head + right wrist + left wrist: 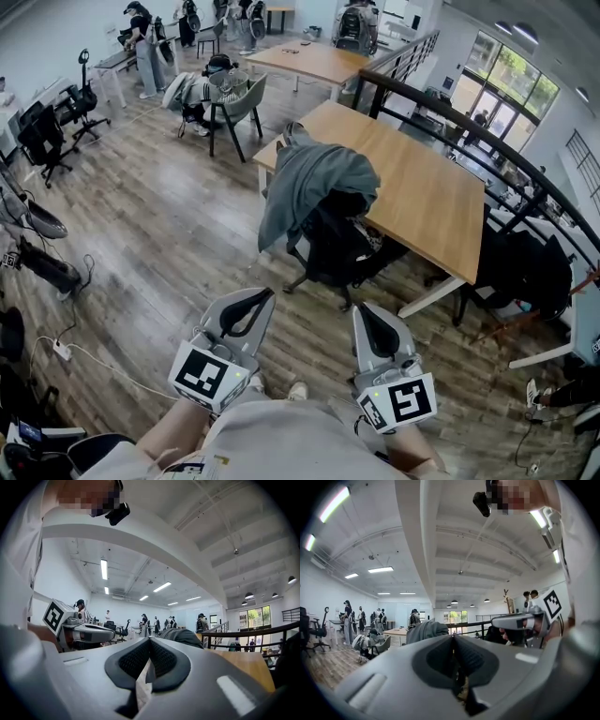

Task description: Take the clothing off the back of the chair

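So the grey-green jacket-type garment (314, 183) is draped over the back of a black wheeled office chair (337, 248), hanging down the side of the backrest that faces the camera, with one long flap drooping on the left toward the floor. The chair is pushed up against the long edge of a light wooden rectangular surface (422, 197), and nothing is touching the clothing. Both grippers sit low in the head view, well short of the chair and pointing toward it, pretty much level. The left gripper (265, 295) has its jaws pressed together with nothing between them, and its own view shows the dark pads meeting in one thin seam (453, 641) with the garment (426, 631) peeking up just behind them. Same deal for the right gripper (367, 311): pads closed on each other and empty (149, 643), with the rounded hump of the garment (183, 637) visible past them. Each one carries a white cube with black square markers, and the left one (208, 373) is closest to the person's body. Further out there's a grey wood-plank floor (169, 234), a black metal railing (450, 108) running along the far side of the surface, a second wooden table (314, 61) further back, and a few people (145, 37) standing near the far wall.
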A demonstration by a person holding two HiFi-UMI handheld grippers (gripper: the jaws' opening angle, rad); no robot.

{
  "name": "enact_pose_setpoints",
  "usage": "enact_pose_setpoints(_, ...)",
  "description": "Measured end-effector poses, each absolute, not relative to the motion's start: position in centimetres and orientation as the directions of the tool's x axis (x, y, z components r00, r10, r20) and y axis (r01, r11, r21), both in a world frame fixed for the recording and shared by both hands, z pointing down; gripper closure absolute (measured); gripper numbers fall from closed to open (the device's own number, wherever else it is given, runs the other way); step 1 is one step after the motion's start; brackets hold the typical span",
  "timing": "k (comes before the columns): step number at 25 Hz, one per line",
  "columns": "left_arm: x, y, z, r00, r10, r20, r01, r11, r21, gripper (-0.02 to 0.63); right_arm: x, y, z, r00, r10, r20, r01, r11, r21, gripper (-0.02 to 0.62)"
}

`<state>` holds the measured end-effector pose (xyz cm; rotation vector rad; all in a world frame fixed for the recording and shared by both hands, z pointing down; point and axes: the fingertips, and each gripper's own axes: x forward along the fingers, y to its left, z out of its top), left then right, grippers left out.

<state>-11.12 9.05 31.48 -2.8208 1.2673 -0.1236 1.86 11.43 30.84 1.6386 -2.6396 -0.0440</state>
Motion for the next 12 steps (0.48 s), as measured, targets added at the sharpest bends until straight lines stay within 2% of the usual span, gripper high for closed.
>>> enact_pose_setpoints(12, -7.5, 10.0, 32.3, 0.612, -0.787, 0.078, -0.785, -0.617, -0.061, 0.604, 5.6, 11.6, 31.8, -0.493, -0.87, 0.014, -0.869, 0.493, 0.03, 0.594)
